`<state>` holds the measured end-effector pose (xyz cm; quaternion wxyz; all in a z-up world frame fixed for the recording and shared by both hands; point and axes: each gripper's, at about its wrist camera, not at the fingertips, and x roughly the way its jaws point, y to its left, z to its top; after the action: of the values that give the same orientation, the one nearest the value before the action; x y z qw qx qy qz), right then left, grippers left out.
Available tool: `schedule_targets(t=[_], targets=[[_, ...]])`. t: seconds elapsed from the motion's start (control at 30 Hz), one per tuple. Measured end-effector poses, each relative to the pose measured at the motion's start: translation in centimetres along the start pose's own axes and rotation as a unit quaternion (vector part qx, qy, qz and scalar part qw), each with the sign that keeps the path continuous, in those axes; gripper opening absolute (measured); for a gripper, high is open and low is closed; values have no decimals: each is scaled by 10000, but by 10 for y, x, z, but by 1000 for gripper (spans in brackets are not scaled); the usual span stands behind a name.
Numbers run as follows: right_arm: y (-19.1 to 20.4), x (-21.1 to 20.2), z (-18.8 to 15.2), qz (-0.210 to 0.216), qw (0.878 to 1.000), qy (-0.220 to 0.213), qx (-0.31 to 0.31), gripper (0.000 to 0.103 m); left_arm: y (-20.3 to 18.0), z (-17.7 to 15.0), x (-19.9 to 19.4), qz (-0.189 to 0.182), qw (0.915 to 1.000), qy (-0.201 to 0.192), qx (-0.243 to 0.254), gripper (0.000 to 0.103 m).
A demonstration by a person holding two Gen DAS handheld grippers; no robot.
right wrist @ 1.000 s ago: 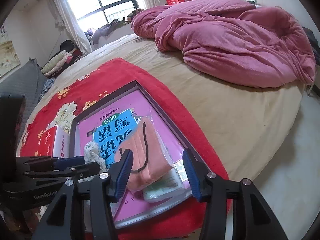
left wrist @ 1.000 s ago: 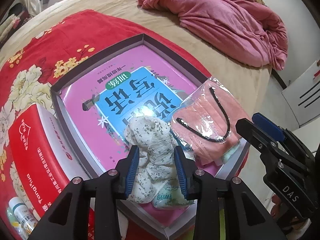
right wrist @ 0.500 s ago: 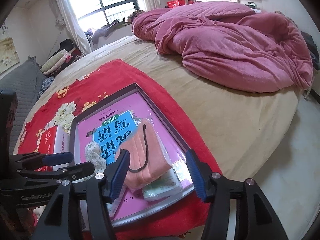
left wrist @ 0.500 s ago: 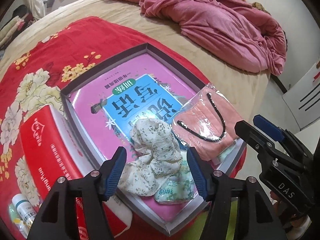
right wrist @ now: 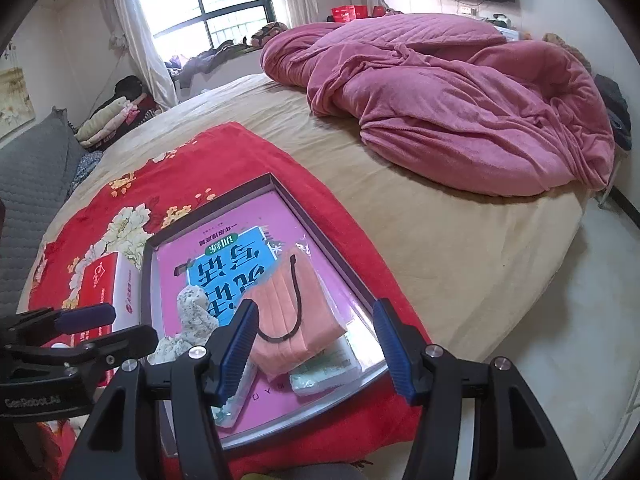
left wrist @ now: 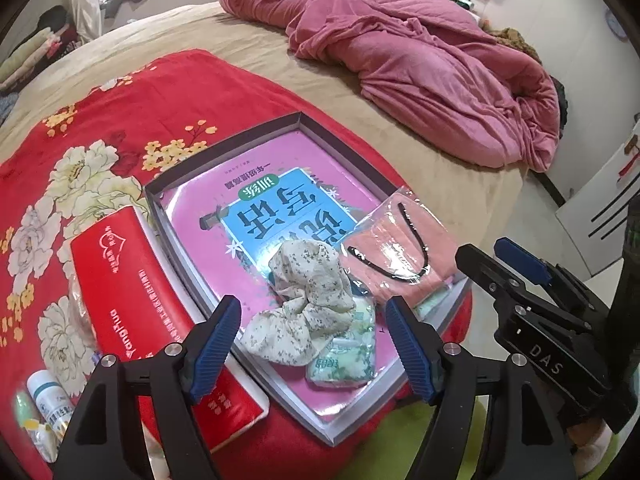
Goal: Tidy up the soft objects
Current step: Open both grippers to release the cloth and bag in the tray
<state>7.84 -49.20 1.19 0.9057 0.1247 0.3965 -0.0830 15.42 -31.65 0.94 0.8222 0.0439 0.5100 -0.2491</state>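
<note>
Scrunchie [left wrist: 308, 304] lying lengthwise toward camera in tray [left wrist: 224, 152], left gripper [left wrist: 314, 346] just opened wide, empty

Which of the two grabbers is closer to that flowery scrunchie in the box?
Left. The left gripper hangs right over the floral scrunchie, its jaws open and just widened, nothing between the pads. The right gripper hovers beside it, over the pink mask packet.

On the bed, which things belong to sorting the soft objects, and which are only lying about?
For the job: floral scrunchie, pink mask in its bag, green tissue pack, tray.
Lying about: red box, pink quilt, white bottle.
</note>
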Motion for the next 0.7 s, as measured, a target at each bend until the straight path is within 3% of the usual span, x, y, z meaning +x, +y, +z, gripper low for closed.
schedule_targets(t=[0.7], targets=[[36,-52,13,5,9988,-397,-284,62,17,-22,-75,212,9979,-586,-196,78]])
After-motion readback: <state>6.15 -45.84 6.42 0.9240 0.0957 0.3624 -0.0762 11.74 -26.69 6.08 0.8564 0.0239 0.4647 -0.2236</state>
